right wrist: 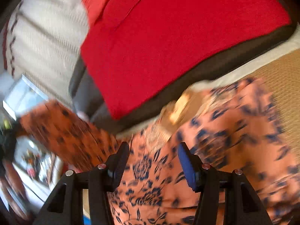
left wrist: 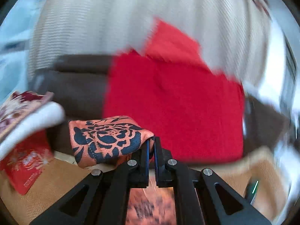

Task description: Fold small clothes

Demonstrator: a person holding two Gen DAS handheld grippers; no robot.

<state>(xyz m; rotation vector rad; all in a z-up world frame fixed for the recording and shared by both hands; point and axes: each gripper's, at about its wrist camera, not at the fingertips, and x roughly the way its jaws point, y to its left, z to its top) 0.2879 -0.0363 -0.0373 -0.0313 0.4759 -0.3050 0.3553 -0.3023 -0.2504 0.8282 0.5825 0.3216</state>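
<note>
An orange garment with a dark blue flower print is pinched in my left gripper, which is shut on a fold of it and holds it up. The cloth bulges to the left of the jaws and hangs below them. In the right wrist view the same garment lies spread and blurred over a woven tan mat. My right gripper is open just above the cloth, which shows between its fingers.
A red cloth covers a dark brown cushion behind the mat. Cream ribbed fabric rises beyond it. A red packet and a white patterned pillow lie at the left.
</note>
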